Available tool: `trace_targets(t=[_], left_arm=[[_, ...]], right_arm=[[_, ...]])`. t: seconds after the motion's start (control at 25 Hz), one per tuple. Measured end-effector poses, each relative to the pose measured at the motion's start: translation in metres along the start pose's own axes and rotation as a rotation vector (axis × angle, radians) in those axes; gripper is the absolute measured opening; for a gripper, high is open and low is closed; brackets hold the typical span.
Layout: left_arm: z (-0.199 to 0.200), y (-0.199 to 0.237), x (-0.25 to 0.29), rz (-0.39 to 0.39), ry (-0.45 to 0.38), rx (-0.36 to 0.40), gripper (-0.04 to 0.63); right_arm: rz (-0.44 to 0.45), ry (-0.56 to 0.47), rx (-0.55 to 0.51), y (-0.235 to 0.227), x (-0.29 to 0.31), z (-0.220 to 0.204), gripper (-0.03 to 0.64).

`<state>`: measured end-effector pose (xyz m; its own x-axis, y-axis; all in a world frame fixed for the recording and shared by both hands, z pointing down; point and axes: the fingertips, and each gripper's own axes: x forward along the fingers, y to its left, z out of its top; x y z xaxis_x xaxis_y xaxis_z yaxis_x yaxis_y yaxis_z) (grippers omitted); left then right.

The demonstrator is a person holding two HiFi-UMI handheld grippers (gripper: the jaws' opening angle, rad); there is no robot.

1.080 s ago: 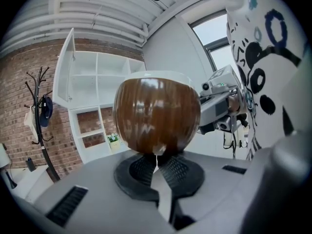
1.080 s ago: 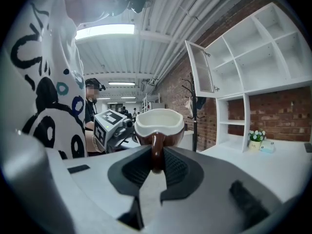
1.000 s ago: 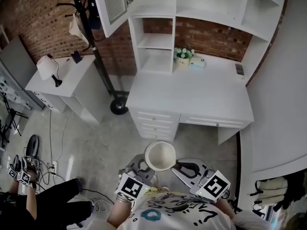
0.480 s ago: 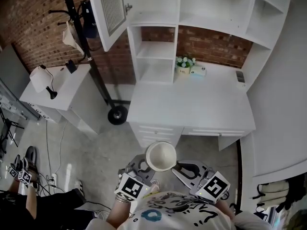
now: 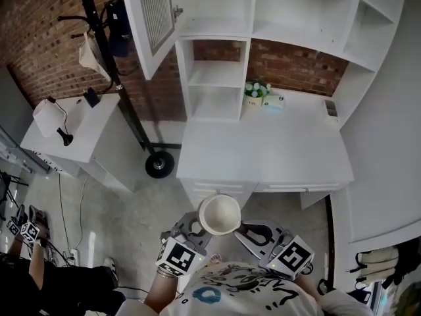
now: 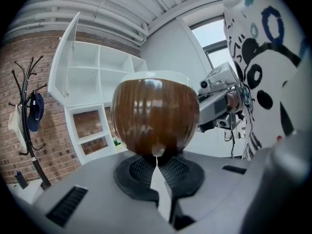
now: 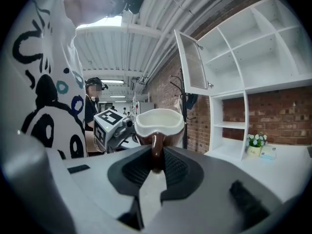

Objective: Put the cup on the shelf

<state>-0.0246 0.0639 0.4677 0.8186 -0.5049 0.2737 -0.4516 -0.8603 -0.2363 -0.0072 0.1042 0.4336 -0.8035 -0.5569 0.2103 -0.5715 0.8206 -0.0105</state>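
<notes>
Jaws of the right gripper [image 7: 156, 161] are pressing on the brown handle [image 7: 155, 149] of the cup [image 7: 159, 123]. They are almost fully closed, with only the handle between them, and they are holding the cup upright with its white inside facing up. The left gripper [image 6: 157, 164] is showing its jaws nearly together, with only a thin slit between the pads and nothing sitting in that slit. Their tips are touching the lower part of the cup's glossy brown wall, on the side opposite to the handle. In the head view both grippers are hanging close to the person's chest. The cup is being held in the air between them, above the grey floor [image 5: 125, 203] and just before the front edge of the white tabletop [image 5: 263, 147]. At the back of the tabletop a small flower pot [image 5: 253, 91] is standing beside the white shelf unit [image 5: 210, 71], well apart from the cup. A cabinet door [image 5: 152, 15] is hanging open above, and a black coat stand [image 5: 108, 51] is standing against the brick wall [image 5: 39, 38].
</notes>
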Motion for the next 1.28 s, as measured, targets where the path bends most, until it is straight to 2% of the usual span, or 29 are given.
trace_targets(t=[0.36, 0.6, 0.88, 1.28], left_arm=[[-0.010, 0.017, 0.010, -0.021, 0.003, -0.032, 0.018], [-0.019, 0.031, 0.031, -0.006, 0.019, -0.044, 0.018], [-0.013, 0.078, 0.062, 0.041, 0.020, -0.038, 0.018], [0.000, 0.137, 0.120, 0.076, 0.009, -0.023, 0.018]], right_arm=[[-0.012, 0.011, 0.028, -0.016, 0.016, -0.002, 0.061], [0.011, 0.010, 0.043, -0.041, 0.026, -0.011, 0.061], [0.055, -0.003, 0.008, -0.091, 0.047, 0.001, 0.061], [0.064, -0.020, -0.022, -0.170, 0.068, 0.016, 0.061]])
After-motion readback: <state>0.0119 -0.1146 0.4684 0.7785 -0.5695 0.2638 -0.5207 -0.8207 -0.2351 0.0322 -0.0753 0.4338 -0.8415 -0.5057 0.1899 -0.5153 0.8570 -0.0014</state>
